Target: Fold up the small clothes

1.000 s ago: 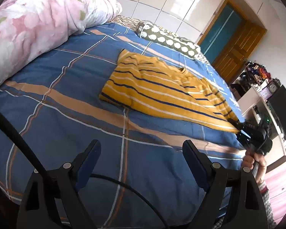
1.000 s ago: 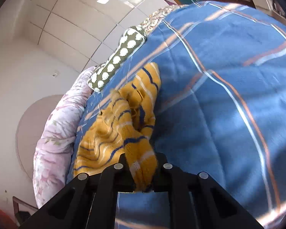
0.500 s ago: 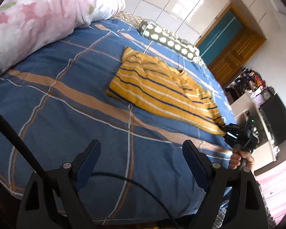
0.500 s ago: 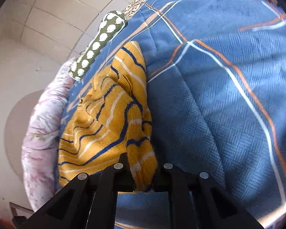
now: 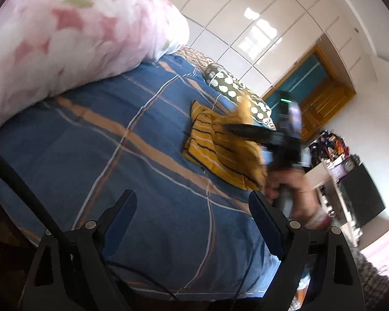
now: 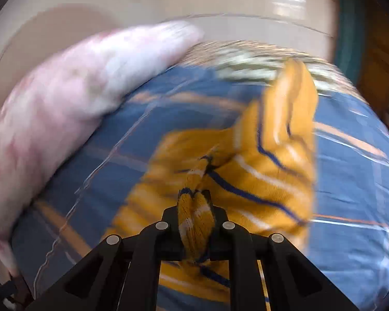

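The right tool (image 6: 195,202) is clenched on a bunched edge of the yellow striped sweater (image 6: 249,171), the knit squeezed between its black fingers (image 6: 168,215). The rest of the sweater trails from the grip across the blue plaid bedspread (image 6: 350,186), partly lifted and doubled over itself; motion blur smears its stripes and outline, so its exact fold cannot be made out. In the left wrist view the sweater (image 5: 220,153) lies toward the far right part of the bed, and the blurred right tool (image 5: 249,129) and the hand (image 5: 287,189) holding it cover the sweater's right side. The left tool (image 5: 192,207) stands released, its jaws wide apart above bare bedspread (image 5: 116,160), with nothing between them. A pink floral duvet (image 5: 64,44) bulges at the left, cut off by the frame. A green spotted pillow (image 5: 236,90) shows only in part behind the sweater.
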The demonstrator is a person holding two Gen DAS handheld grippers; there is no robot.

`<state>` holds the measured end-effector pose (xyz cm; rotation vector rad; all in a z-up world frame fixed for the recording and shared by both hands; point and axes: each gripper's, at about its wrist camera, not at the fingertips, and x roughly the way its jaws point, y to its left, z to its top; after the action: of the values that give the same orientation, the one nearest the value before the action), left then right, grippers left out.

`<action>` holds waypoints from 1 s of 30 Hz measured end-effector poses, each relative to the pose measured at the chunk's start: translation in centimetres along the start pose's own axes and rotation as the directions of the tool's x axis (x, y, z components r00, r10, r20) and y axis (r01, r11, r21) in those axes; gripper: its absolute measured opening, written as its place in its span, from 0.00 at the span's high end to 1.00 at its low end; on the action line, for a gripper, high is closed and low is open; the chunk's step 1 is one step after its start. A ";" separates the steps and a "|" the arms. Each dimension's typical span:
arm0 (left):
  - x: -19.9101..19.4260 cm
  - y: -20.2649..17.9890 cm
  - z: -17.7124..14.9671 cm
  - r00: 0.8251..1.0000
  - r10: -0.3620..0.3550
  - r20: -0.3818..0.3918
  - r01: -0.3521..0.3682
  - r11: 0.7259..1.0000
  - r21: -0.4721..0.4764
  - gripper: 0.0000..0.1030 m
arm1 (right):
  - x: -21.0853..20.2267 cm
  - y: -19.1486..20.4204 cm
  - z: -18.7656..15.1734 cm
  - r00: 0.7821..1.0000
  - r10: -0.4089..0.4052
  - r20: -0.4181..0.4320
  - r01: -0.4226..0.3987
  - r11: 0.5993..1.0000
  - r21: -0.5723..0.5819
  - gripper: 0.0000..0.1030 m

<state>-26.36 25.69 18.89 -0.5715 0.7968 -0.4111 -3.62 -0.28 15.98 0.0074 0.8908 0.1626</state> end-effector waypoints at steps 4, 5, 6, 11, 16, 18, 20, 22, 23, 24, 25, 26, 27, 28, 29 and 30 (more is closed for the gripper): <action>0.0 1.3 -0.2 0.999 0.033 -0.004 -0.033 0.999 -0.013 0.16 | 5.6 5.6 -2.2 0.993 -0.063 -0.099 0.050 0.990 -0.133 0.89; 0.2 1.5 -0.3 0.999 0.038 -0.006 -0.038 0.999 -0.013 0.16 | 6.3 6.1 -2.7 0.991 -0.097 -0.090 0.082 0.984 -0.157 0.89; 0.3 1.7 -0.4 0.999 0.041 -0.008 -0.041 0.999 -0.014 0.16 | 6.3 6.3 -2.9 0.991 -0.104 -0.081 0.090 0.983 -0.160 0.88; 1.3 1.7 -0.7 0.999 0.033 -0.035 -0.034 0.999 -0.023 0.16 | 5.8 5.2 -2.6 0.993 -0.067 -0.095 0.053 0.989 -0.141 0.87; 1.9 1.3 -0.6 0.998 0.046 -0.036 -0.046 0.999 0.008 0.16 | 4.0 6.0 -3.1 0.996 0.017 -0.092 -0.030 0.989 -0.143 0.69; 1.7 1.3 -0.4 0.998 0.062 -0.025 -0.062 0.998 0.016 0.16 | 2.1 5.3 -3.0 0.974 0.207 -0.098 -0.214 0.974 -0.071 0.60; 1.6 1.3 -0.3 0.996 0.085 -0.017 -0.084 0.996 0.025 0.16 | -1.1 3.1 -3.3 0.945 0.321 -0.064 -0.323 0.946 -0.013 0.60; 1.8 1.2 -0.2 0.995 0.097 -0.013 -0.097 0.995 0.029 0.16 | -3.7 0.8 -3.7 0.941 0.338 -0.017 -0.338 0.941 -0.001 0.60; 2.1 1.1 -0.1 0.995 0.102 -0.013 -0.101 0.994 0.032 0.16 | -5.2 -1.0 -4.0 0.945 0.328 0.013 -0.328 0.945 0.011 0.60; 2.6 0.7 0.1 0.994 0.108 -0.016 -0.107 0.993 0.042 0.16 | -6.5 -3.0 -4.2 0.953 0.301 0.041 -0.302 0.953 0.028 0.57; 3.0 0.4 0.2 0.994 0.110 -0.017 -0.109 0.993 0.053 0.16 | -7.4 -4.3 -4.5 0.958 0.282 0.059 -0.284 0.958 0.042 0.53; 3.5 0.0 0.4 0.994 0.109 -0.018 -0.107 0.992 0.066 0.16 | -8.2 -6.4 -4.8 0.964 0.252 0.080 -0.257 0.964 0.065 0.50; 4.2 -0.6 0.6 0.994 0.107 -0.019 -0.105 0.991 0.081 0.16 | -8.7 -7.9 -5.3 0.970 0.226 0.087 -0.233 0.969 0.087 0.45; 5.1 -1.2 0.9 0.994 0.104 -0.026 -0.101 0.990 0.095 0.16 | -8.7 -9.5 -5.5 0.977 0.198 0.086 -0.207 0.971 0.119 0.43; 5.9 -1.7 1.2 0.995 0.097 -0.033 -0.093 0.990 0.102 0.16 | -8.5 -11.7 -6.0 0.982 0.172 0.083 -0.184 0.967 0.174 0.43; 7.0 -2.4 1.8 0.996 0.082 -0.039 -0.078 0.991 0.105 0.16 | -8.3 -12.9 -6.3 0.982 0.168 0.082 -0.182 0.960 0.211 0.42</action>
<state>-20.88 20.64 17.57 -0.4339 0.8325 -0.3896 -11.84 -14.58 17.46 0.2954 0.8402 0.2282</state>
